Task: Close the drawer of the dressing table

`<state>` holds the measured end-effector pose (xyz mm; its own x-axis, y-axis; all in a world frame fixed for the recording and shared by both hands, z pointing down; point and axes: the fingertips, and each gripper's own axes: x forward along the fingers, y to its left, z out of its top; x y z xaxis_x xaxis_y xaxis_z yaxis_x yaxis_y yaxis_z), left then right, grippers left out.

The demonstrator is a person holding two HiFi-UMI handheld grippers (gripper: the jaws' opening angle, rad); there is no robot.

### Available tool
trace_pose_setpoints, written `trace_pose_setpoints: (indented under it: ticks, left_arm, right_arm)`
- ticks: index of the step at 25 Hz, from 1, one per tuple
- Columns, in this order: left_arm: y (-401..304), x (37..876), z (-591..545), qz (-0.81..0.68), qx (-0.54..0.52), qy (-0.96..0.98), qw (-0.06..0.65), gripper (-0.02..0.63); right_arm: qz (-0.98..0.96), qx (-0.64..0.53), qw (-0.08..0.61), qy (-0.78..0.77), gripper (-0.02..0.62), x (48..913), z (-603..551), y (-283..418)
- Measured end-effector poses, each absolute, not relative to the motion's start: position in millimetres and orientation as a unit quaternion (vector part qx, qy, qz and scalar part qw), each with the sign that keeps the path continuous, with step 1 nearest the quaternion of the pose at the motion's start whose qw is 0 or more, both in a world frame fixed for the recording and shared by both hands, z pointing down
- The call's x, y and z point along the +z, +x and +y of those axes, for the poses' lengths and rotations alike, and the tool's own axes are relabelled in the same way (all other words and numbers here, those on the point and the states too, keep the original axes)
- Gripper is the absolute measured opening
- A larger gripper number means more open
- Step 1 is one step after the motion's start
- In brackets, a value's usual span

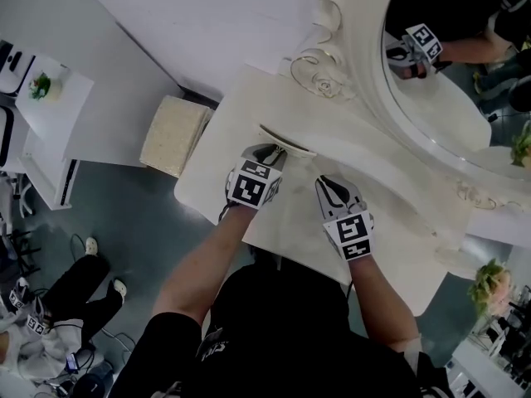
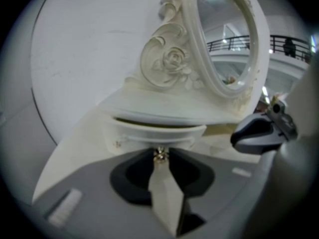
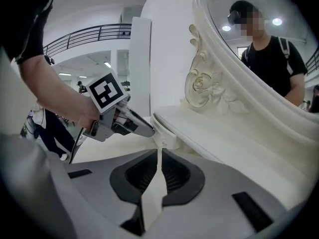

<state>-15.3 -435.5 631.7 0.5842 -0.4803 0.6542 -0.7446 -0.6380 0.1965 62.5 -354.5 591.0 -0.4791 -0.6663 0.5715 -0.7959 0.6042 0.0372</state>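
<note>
The cream dressing table (image 1: pixel 390 247) has a small curved drawer (image 1: pixel 286 143) under its raised shelf, standing slightly out. In the left gripper view a dark gap shows above the drawer front (image 2: pixel 149 131). My left gripper (image 2: pixel 160 156) is shut on the drawer's small gold knob (image 2: pixel 160 154); from above, the left gripper (image 1: pixel 274 149) meets the drawer front. My right gripper (image 1: pixel 325 182) hovers over the tabletop just right of it, shut with nothing between its tips (image 3: pixel 159 156). The right gripper view shows the drawer's end (image 3: pixel 164 133) ahead.
An oval mirror (image 1: pixel 448 81) with carved scrollwork (image 1: pixel 319 73) rises behind the table. A cushioned stool (image 1: pixel 172 135) stands at the table's left end. A white cabinet (image 1: pixel 50 106) and a person sitting on the floor (image 1: pixel 75 293) are at the left. Flowers (image 1: pixel 489 284) stand at the right.
</note>
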Motion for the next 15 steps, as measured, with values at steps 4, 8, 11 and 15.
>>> trace_pose_setpoints:
  ticks: [4, 8, 11, 15]
  left_arm:
    - [-12.6, 633.8, -441.7, -0.354, 0.288, 0.859, 0.230, 0.101]
    - [-10.9, 634.3, -447.3, -0.351, 0.290, 0.860, 0.228, 0.101]
    - [-7.7, 633.9, -451.1, -0.350, 0.290, 0.861, 0.227, 0.101]
    - [-3.9, 634.5, -456.7, -0.349, 0.291, 0.863, 0.224, 0.101]
  right_arm:
    - [-0.849, 0.133, 0.265, 0.438, 0.014, 591.3, -349.2, 68.3]
    - [-0.845, 0.150, 0.252, 0.448, 0.006, 589.6, -347.6, 73.1]
    - [-0.843, 0.156, 0.248, 0.451, 0.005, 590.0, -345.5, 74.2]
    - [-0.842, 0.162, 0.244, 0.453, 0.003, 588.9, -342.2, 75.4]
